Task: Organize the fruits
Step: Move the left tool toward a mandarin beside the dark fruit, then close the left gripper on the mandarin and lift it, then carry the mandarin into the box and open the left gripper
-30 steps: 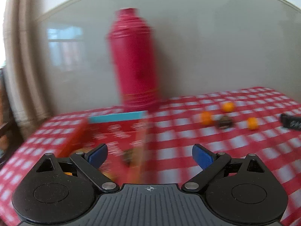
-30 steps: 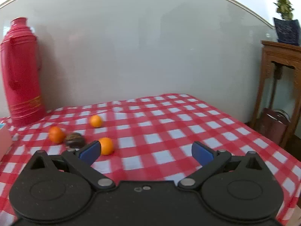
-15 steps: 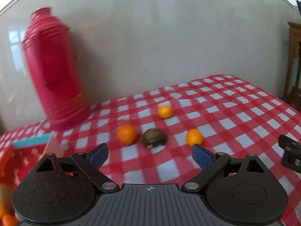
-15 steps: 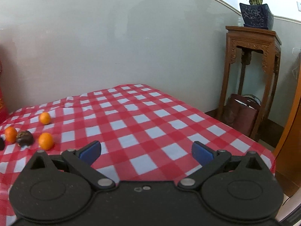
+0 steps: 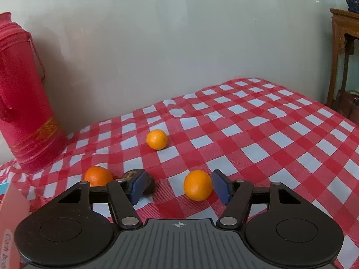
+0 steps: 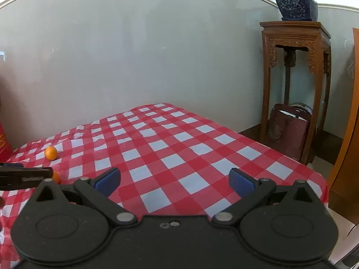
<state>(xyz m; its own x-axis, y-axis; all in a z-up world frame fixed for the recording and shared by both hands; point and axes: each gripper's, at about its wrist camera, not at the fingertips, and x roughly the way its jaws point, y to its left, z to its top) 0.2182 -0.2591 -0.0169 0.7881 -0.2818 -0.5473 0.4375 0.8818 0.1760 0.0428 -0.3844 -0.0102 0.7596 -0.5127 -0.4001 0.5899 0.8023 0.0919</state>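
Observation:
In the left wrist view three oranges lie on the red checked cloth: a near one (image 5: 198, 185), a left one (image 5: 98, 175) and a far one (image 5: 156, 139). A dark brown fruit (image 5: 130, 176) sits between the left and near oranges. My left gripper (image 5: 181, 187) is open, low over the cloth, with the near orange between its blue pads, close to the right pad (image 5: 221, 186). My right gripper (image 6: 174, 180) is open and empty over the cloth further right. The far orange (image 6: 50, 152) also shows in the right wrist view.
A tall red thermos (image 5: 21, 94) stands at the back left by the wall. A box corner (image 5: 12, 215) shows at the left edge. A wooden stand (image 6: 296, 71) with a potted plant (image 6: 295, 0) and a dark red bag (image 6: 288, 132) are beyond the table's right edge.
My left gripper swung right from the box and thermos, dropped toward the fruits and narrowed around the near orange. My right gripper turned further right, away from the fruits.

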